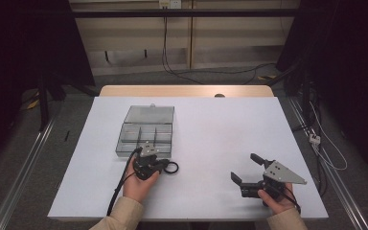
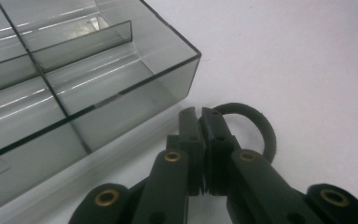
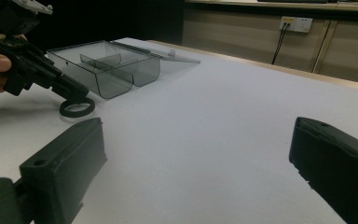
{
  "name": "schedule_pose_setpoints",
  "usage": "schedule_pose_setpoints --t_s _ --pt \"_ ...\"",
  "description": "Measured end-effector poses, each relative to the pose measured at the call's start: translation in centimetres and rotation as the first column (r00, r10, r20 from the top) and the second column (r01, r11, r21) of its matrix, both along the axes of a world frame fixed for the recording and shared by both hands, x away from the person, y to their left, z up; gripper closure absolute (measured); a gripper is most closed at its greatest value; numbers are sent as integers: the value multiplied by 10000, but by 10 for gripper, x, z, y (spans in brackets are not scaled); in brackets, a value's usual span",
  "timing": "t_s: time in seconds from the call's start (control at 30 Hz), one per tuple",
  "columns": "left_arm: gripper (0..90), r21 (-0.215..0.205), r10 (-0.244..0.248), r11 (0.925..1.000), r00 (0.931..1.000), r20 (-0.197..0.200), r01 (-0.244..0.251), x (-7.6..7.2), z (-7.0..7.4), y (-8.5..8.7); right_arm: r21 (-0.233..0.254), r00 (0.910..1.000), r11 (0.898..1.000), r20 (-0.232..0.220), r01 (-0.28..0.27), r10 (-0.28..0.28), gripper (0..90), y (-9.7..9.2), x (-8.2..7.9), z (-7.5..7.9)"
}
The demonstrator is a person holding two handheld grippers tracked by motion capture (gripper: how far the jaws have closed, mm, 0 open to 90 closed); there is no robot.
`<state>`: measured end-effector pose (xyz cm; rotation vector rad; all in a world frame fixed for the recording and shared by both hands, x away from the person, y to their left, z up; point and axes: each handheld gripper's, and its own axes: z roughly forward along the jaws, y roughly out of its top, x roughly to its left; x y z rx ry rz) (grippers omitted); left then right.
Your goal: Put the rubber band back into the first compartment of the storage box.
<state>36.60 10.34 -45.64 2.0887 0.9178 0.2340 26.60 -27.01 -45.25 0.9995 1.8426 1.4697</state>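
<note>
Black ring (image 2: 256,126) pinched by left tool (image 2: 200,122), right tool (image 1: 246,167) spread over white table (image 1: 211,129) before dim room.

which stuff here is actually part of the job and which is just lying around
In use, as far as it looks:
- black ring, pinched by the left gripper
- clear divided box, lid open, beside it
- right gripper, open, holding nothing

Just about:
- cables on the floor
- wall socket
</note>
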Motion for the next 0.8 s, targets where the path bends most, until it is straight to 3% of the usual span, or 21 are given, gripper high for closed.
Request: schedule_pose_setpoints --t_s 0.6,0.8 --pt "882 -606 -99 9981 9993 -351 78 2 28 16 25 10000 10000 42 -50 50 33 1 0 0" --pt "882 -488 -238 9986 9983 -528 212 5 33 19 7 9999 9999 50 -118 118 34 2 0 0"
